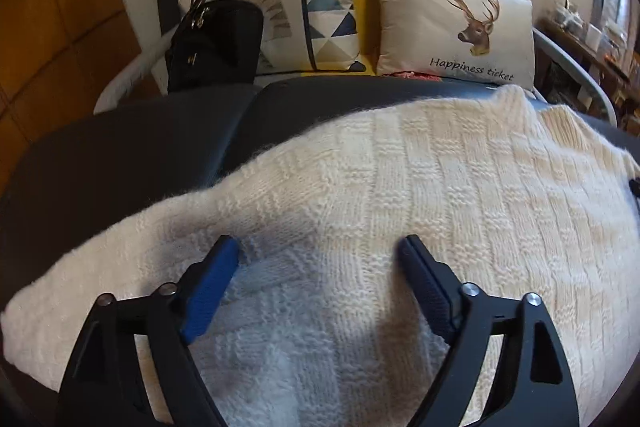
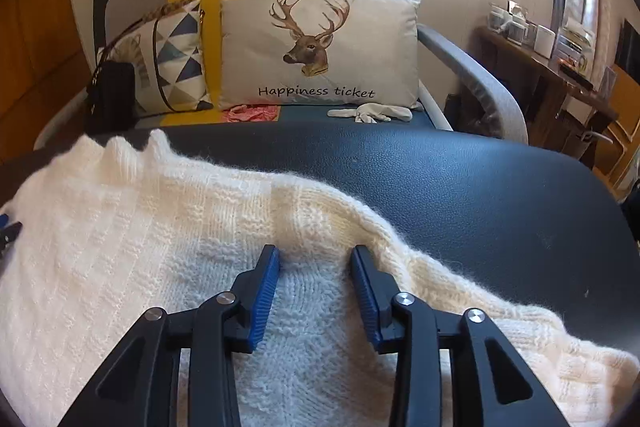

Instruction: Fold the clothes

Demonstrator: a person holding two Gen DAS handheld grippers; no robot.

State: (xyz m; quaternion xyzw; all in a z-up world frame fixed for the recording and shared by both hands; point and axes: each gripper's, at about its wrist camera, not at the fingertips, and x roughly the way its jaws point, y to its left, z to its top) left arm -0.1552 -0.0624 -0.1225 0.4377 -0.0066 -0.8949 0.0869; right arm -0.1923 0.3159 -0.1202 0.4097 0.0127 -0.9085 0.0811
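A cream knitted sweater lies spread over a dark leather surface. My left gripper hovers above its near part, open wide, and the blue pads touch no fabric. In the right wrist view the same sweater covers the left and near part of the dark surface. My right gripper stands partly closed with a thick bunch of knit filling the gap between its pads. A raised ridge of fabric sits just beyond its fingertips, and a fuzzy edge trails off to the right.
Behind the dark surface stands a yellow and blue sofa with a deer cushion, a triangle-pattern cushion and a black handbag. A white glove and red cloth lie on the seat. A cluttered wooden shelf stands at the right.
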